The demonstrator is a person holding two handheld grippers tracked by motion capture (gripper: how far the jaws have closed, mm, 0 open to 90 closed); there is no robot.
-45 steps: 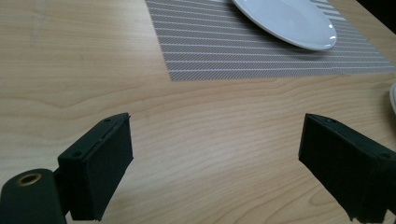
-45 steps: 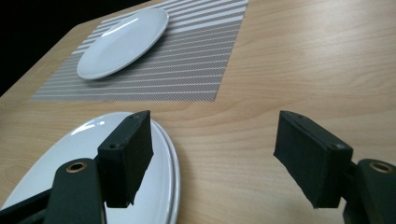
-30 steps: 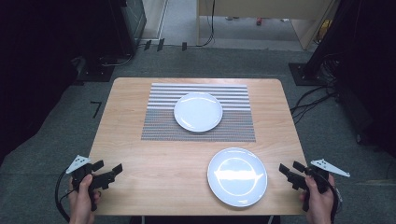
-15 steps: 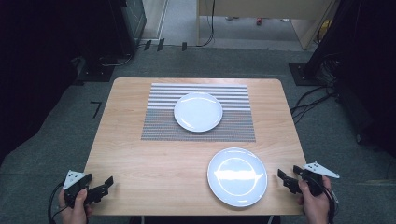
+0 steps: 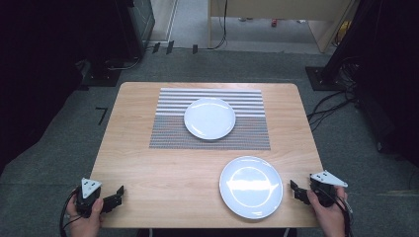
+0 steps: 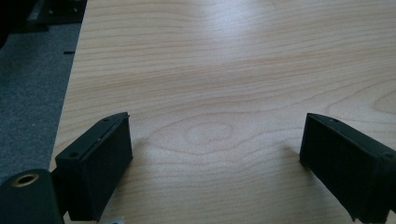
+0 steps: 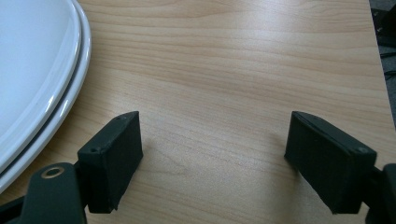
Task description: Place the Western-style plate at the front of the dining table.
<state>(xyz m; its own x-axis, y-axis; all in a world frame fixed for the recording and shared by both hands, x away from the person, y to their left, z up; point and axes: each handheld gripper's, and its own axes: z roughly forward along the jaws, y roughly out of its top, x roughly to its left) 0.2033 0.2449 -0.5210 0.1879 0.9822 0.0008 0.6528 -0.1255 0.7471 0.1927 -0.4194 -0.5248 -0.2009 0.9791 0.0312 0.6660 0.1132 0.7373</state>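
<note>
**Both grippers wide open at the near edge of the bench**

Your left gripper [image 5: 117, 193] sits at the near left corner of the bench [image 5: 148, 168], jaws spread wide and holding nothing. In the left gripper view the two black jaws stand well apart with bare wood grain between them [image 6: 215, 140].

Your right gripper [image 5: 295, 190] is at the near right edge, jaws likewise wide apart and empty [image 7: 212, 149]. It sits just beside the near plate [image 5: 251, 186], not touching it. In the right gripper view that plate's white rim [image 7: 42, 74] curves in at the left, and it looks like two plates stacked, one rim above the other.

A second plate [image 5: 210, 118] rests on the striped placemat [image 5: 168, 133] toward the far side of the bench, well apart from both grippers.
</note>
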